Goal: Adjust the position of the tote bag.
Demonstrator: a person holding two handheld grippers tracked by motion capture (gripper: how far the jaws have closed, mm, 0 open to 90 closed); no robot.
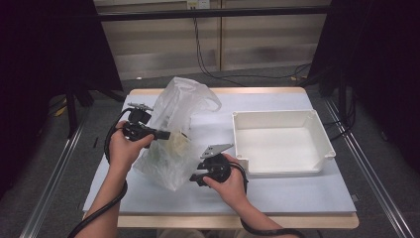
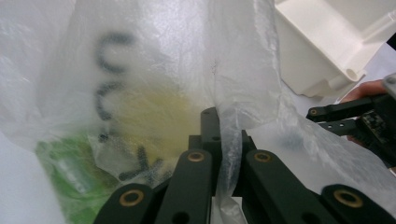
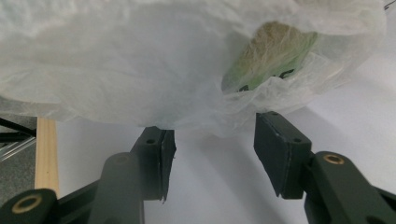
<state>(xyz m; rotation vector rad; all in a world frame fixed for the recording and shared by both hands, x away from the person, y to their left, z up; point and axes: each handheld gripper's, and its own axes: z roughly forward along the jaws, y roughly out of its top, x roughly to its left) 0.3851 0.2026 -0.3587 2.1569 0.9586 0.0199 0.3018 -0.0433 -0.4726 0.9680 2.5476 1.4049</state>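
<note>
1. Left gripper (image 2: 218, 140): clenched on a fold of the plastic bag (image 1: 173, 134), which stands on the table (image 1: 277, 193) left of the white tray (image 1: 282, 144).
2. Left hand (image 1: 124, 148): raised, gripper aimed level into the bag's side.
3. Right gripper (image 3: 212, 156): released, jaws half apart just under the bag's lower edge, nothing clamped.

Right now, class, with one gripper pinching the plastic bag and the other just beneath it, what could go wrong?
1. The left gripper is shut on thin film of the plastic bag; lifting could tear it or let it slip.
2. The right gripper is open below the bag, so the packets inside hang unsupported and might shift.
</note>
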